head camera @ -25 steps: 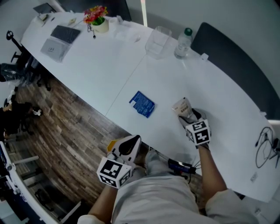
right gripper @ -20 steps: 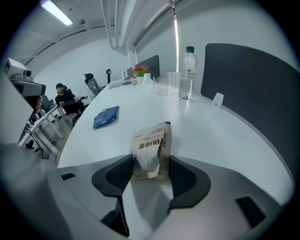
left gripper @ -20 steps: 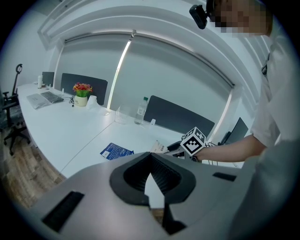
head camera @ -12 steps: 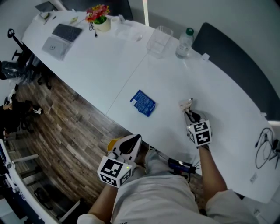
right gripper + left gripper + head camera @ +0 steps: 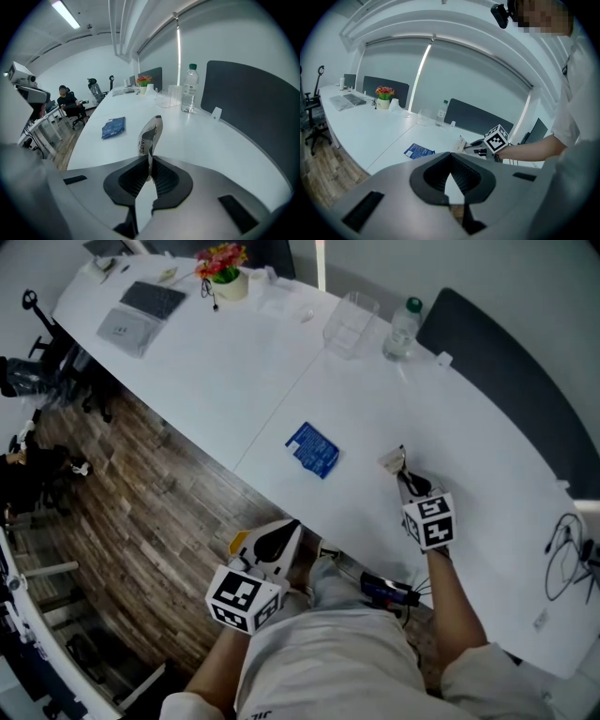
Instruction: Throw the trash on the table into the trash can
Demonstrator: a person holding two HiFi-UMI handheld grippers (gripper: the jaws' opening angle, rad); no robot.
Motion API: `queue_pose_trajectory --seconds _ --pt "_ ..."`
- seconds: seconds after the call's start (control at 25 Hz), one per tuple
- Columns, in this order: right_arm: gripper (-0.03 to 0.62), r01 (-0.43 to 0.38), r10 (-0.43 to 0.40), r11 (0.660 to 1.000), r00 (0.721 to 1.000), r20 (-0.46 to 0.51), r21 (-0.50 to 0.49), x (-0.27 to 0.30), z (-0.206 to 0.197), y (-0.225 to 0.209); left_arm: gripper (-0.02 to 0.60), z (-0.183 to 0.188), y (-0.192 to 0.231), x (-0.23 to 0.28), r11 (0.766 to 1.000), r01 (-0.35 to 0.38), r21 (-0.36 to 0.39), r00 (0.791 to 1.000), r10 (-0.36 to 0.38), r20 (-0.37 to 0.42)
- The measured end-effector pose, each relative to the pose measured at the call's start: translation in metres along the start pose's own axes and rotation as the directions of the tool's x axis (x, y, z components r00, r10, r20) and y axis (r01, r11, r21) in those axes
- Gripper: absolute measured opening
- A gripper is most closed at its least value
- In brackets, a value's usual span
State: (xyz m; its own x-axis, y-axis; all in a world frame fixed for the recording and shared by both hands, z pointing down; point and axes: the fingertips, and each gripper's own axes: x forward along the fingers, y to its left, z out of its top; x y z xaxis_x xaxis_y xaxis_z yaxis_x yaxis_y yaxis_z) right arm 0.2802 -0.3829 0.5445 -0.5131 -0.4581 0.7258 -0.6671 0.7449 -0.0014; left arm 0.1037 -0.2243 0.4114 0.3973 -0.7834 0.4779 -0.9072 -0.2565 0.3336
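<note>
My right gripper point(image 5: 405, 480) is shut on a crumpled silver-and-white wrapper point(image 5: 393, 461); its jaws have just been closing on it. In the right gripper view the wrapper point(image 5: 150, 135) stands up on edge from between the pads point(image 5: 161, 174), a little above the white table point(image 5: 234, 390). A flat blue packet point(image 5: 312, 448) lies on the table to the left of that gripper, near the table's front edge. My left gripper point(image 5: 283, 536) hangs off the table over the wooden floor, shut and holding nothing point(image 5: 451, 157). No trash can is in view.
At the table's far side stand a water bottle point(image 5: 401, 326), a clear plastic container point(image 5: 350, 326) and a flower pot point(image 5: 225, 276). A keyboard point(image 5: 156, 298) lies far left, and cables point(image 5: 567, 559) at the right. A dark partition point(image 5: 506, 362) backs the table.
The right gripper's jaws closed on the wrapper, which lay loose between them, and raised it slightly off the table. The left gripper stayed where it was.
</note>
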Motion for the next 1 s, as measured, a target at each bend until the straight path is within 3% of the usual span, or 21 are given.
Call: queue_pose_trajectory --seconds 0.32,0.64,1.0 --pt "0.042 -0.02 0.02 1.0 1.0 0.012 -0.023 -0.014 0.005 0.027 0.002 -0.008 0.0 -0.03 1.0 -0.024 -0.008 0.999 0.024 0.039" --pt "0.043 -0.125 0.128 0.99 0.991 0.032 -0.071 -0.026 0.015 0.091 0.002 -0.02 0.017 -0.083 0.994 -0.102 -0.045 0.989 0.106 0.102" --pt "0.043 -0.223 0.231 0.96 0.973 0.029 -0.171 -0.029 0.041 0.181 0.002 -0.036 0.058 -0.18 0.96 -0.254 -0.122 0.942 0.274 0.194"
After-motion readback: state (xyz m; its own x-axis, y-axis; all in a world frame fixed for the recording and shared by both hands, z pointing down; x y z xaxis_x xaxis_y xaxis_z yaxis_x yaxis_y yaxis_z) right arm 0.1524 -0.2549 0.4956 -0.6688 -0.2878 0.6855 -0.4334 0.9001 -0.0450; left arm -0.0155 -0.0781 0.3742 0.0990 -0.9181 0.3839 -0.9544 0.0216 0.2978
